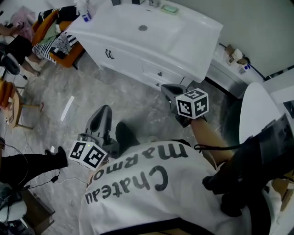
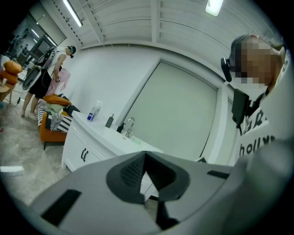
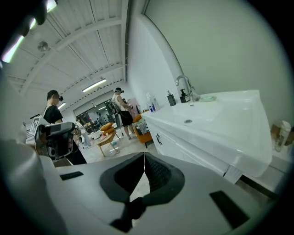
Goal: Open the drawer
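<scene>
Head view showed the grey left gripper (image 1: 104, 111) clenched on nothing, low over the veined grey marble floor (image 1: 92, 92). In the left gripper view its ridged dark pads (image 2: 132, 171) met at the tips. The right gripper (image 1: 165, 87) was clenched and empty too, and its pads (image 3: 159, 174) were closed tip to tip in the right gripper view.

The right gripper pointed toward the white flat-fronted drawer (image 1: 157, 72) with a small dark pull. This drawer sat shut in the white vanity cabinet (image 1: 124, 57), on its right part, under the glossy white basin top (image 1: 183, 36). The gripper's tips were near the drawer front and apart from it, with only bare floor between.

Left of the drawer were two cabinet doors with curved black handles (image 1: 109, 54). A chrome faucet (image 3: 183, 86), a pale green soap dish (image 1: 170, 8) and a blue-and-white bottle (image 2: 94, 111) stood along the far edge of the top. An orange chair heaped with striped cloth (image 1: 59, 43) stood just beyond the cabinet's left end.

Nearest the camera, the wearer's white shirt with dark lettering (image 1: 147, 183) filled the lower picture. A person in black (image 3: 120, 110) stood far off in the room.
</scene>
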`<move>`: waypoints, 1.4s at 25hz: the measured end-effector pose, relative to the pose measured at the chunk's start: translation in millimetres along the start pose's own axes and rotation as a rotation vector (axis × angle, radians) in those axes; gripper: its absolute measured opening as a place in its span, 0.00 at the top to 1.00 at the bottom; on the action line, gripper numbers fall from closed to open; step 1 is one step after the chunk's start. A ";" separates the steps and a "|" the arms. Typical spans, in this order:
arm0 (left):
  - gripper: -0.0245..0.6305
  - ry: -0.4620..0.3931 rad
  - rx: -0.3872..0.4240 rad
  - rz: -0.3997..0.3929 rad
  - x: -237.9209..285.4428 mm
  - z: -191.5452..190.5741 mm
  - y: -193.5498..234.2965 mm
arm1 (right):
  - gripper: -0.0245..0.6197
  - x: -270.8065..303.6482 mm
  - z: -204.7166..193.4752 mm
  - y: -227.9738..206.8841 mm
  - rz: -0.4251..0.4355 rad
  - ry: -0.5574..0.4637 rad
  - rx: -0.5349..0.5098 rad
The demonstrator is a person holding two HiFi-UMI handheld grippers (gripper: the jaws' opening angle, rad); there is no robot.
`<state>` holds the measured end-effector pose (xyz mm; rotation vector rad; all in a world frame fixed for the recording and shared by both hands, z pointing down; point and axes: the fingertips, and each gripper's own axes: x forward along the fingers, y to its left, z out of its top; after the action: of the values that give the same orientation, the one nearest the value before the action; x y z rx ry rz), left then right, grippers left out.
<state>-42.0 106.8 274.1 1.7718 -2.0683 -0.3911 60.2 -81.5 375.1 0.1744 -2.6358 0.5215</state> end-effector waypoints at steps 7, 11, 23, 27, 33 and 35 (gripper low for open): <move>0.96 0.064 0.001 -0.117 48.7 11.9 26.2 | 0.95 12.1 13.9 -21.6 -0.093 -0.062 0.079; 0.96 0.113 0.014 -0.196 82.5 28.7 40.3 | 0.95 19.2 18.0 -32.7 -0.160 -0.086 0.146; 0.96 0.234 0.040 -0.352 156.6 64.3 99.7 | 0.95 69.2 28.9 -56.9 -0.335 -0.102 0.274; 0.96 0.292 0.061 -0.417 172.9 67.7 116.0 | 0.95 81.7 22.4 -60.4 -0.401 -0.114 0.339; 0.96 0.390 0.139 -0.490 189.3 53.5 141.9 | 0.95 93.3 1.5 -74.5 -0.555 -0.118 0.373; 0.96 0.428 0.121 -0.498 193.4 41.7 152.9 | 0.95 96.8 -7.2 -81.7 -0.607 -0.124 0.402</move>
<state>-219.9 -60.6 327.3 2.2084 -1.3765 -0.0068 -6.6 -157.4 451.6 1.1144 -2.3783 0.8243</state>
